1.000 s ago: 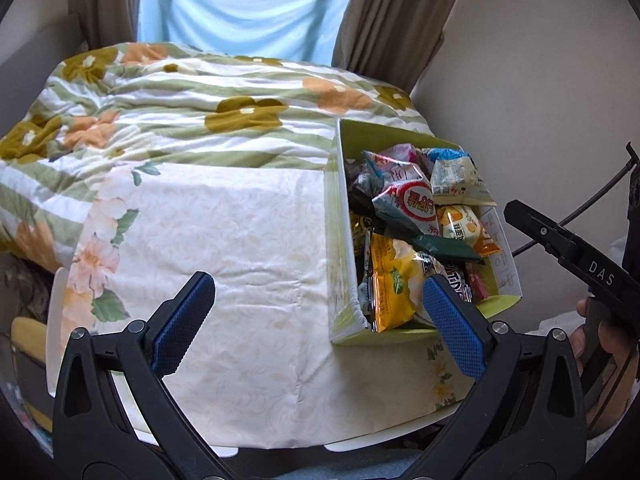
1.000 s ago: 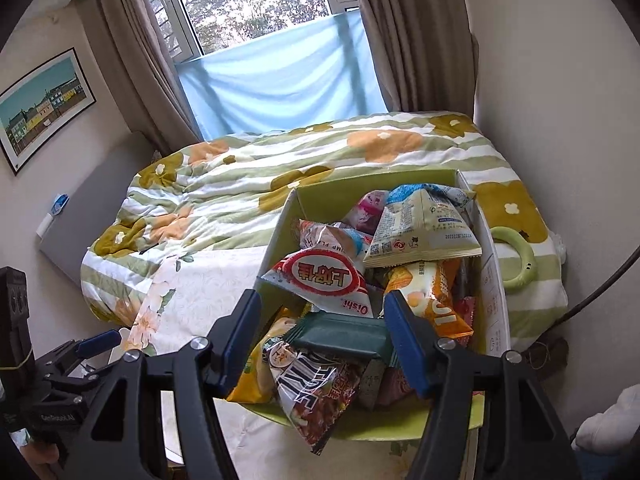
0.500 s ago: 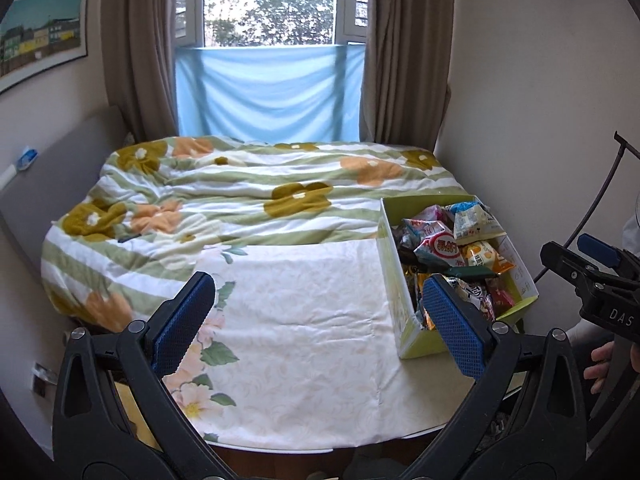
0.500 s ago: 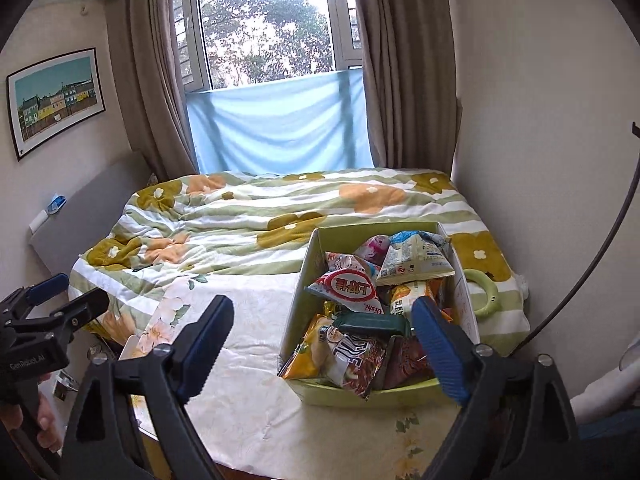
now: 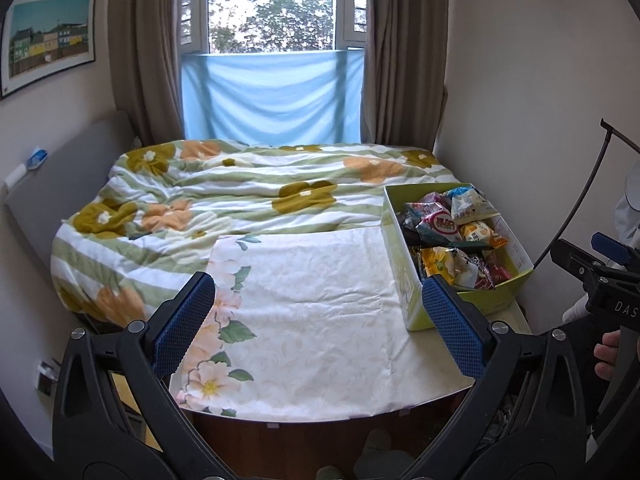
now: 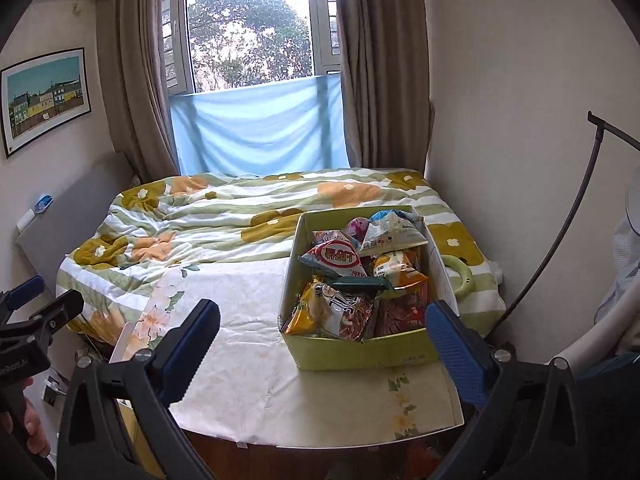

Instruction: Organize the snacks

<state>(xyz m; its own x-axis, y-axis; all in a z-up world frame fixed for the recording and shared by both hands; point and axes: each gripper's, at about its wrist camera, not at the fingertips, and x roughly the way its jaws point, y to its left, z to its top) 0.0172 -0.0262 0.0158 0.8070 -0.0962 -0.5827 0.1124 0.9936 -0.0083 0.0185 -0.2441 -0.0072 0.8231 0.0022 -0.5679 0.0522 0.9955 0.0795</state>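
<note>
We face a bed (image 5: 248,184) under a flowered quilt, and before it a surface (image 6: 256,364) draped in a floral cloth. At its right end stands a green box (image 6: 360,350) heaped with snack packets (image 6: 338,258). Our left tool (image 5: 318,320) and right tool (image 6: 324,340) hang wide open, both empty, short of the box.

Bed (image 5: 248,200) with floral duvet, grey headboard (image 5: 60,184) on left. Floral cloth (image 5: 312,312) covers tabletop (image 6: 448,420). Framed picture (image 5: 48,36) on left wall. Brown curtains (image 5: 404,60) flank window (image 5: 272,4), blue sheet (image 5: 272,96) across lower half. Green ring (image 6: 460,276) on duvet.
</note>
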